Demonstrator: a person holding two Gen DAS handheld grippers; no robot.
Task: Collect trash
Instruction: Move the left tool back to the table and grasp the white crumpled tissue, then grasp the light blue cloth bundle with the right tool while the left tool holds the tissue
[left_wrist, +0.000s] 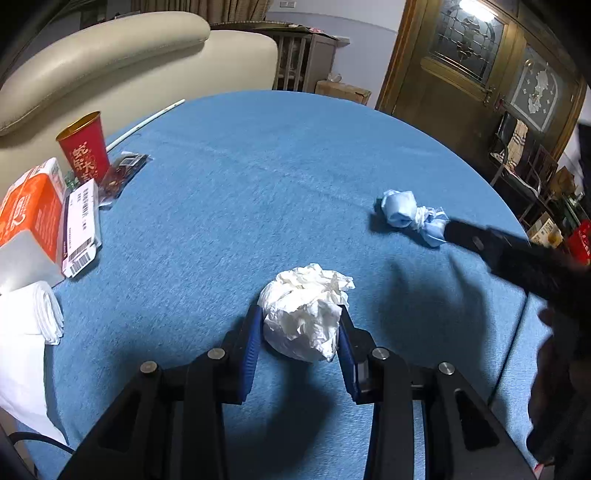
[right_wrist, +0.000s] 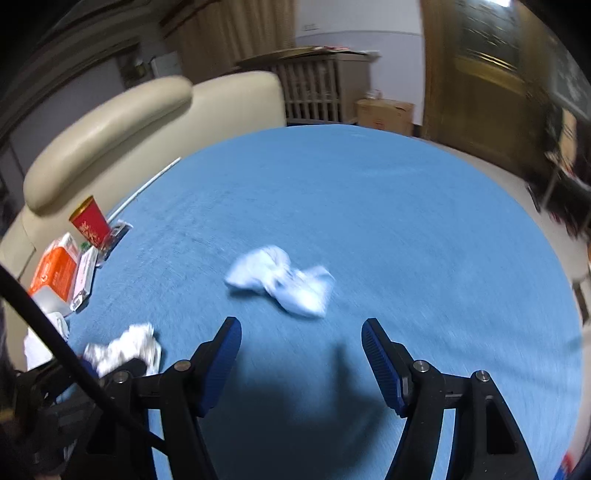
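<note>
My left gripper (left_wrist: 301, 325) is clenched on the crumpled white tissue (left_wrist: 306, 314) near my edge of the blue tablecloth (left_wrist: 258, 166); the wad is feather-light and soft, so the blue pads (left_wrist: 253, 347) squeezing its middle from both sides should hold. My right gripper (right_wrist: 301, 354) hangs released, nothing between its pads, with the crumpled pale-blue mask (right_wrist: 284, 284) lying just ahead on the cloth. It looks limp and light, likely best pinched across the bunched middle.
</note>
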